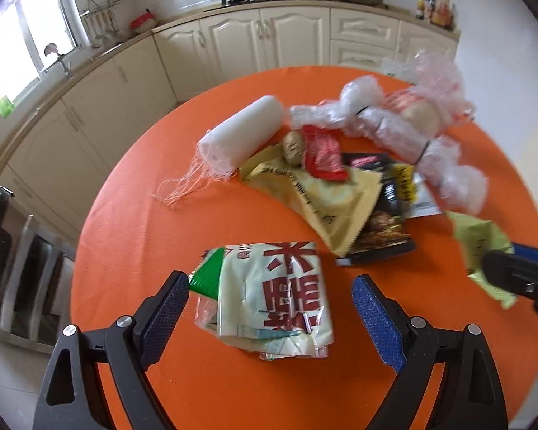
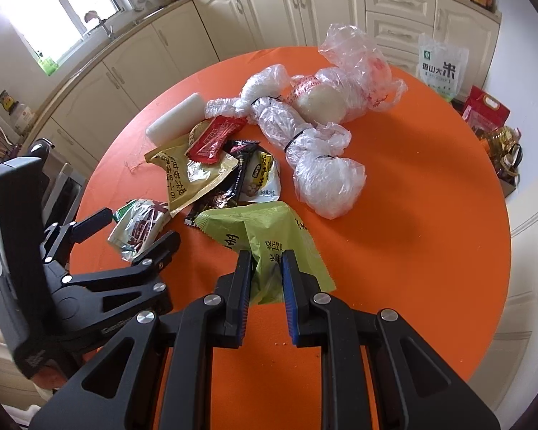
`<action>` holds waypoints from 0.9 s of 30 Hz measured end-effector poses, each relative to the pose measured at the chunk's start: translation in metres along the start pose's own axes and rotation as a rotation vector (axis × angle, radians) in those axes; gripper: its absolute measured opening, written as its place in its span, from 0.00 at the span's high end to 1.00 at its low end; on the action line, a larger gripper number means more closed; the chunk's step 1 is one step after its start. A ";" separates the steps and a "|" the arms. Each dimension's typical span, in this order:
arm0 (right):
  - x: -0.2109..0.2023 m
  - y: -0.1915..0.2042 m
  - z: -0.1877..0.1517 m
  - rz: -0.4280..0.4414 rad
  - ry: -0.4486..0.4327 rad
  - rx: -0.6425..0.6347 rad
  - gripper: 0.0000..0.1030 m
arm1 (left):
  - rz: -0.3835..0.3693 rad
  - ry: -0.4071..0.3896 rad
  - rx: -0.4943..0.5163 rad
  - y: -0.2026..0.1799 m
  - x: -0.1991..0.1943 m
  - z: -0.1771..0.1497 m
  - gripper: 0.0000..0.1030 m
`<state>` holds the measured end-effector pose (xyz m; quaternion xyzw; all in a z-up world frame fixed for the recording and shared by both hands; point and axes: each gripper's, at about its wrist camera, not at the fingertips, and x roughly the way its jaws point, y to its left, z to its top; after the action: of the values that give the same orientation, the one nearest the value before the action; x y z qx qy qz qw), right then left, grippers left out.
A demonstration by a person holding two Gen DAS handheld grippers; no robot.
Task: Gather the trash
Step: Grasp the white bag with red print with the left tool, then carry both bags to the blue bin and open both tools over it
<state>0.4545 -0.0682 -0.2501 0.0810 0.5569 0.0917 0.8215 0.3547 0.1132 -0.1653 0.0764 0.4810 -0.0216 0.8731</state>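
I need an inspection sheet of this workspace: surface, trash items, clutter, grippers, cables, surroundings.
Surface: round orange table, a few crumbs.
Job's things: green wrapper; cream packet with red characters; yellow, red and black wrappers piled; tied clear plastic bags; white roll.
Clutter: nothing seen.
Grippers: left gripper open around the cream packet, pads apart from it; right gripper shut on the green wrapper.
Cables: nothing seen.
Surroundings: cream kitchen cabinets, window, rice bag.
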 end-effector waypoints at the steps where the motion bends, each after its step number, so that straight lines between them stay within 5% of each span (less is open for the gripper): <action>1: 0.001 -0.001 0.000 0.005 0.003 0.002 0.84 | 0.007 0.001 -0.010 0.001 0.004 0.000 0.14; 5: 0.006 -0.004 0.001 0.010 0.013 0.003 0.84 | -0.098 0.035 -0.072 0.012 0.014 -0.001 0.30; 8: 0.008 -0.005 0.002 0.010 0.014 0.014 0.84 | -0.093 0.019 -0.074 0.012 0.012 -0.003 0.36; 27: -0.035 -0.007 -0.016 -0.013 -0.033 0.049 0.84 | -0.124 -0.092 -0.045 0.000 -0.061 -0.008 0.37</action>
<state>0.4272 -0.0830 -0.2264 0.0990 0.5458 0.0713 0.8290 0.3148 0.1126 -0.1181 0.0258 0.4447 -0.0684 0.8927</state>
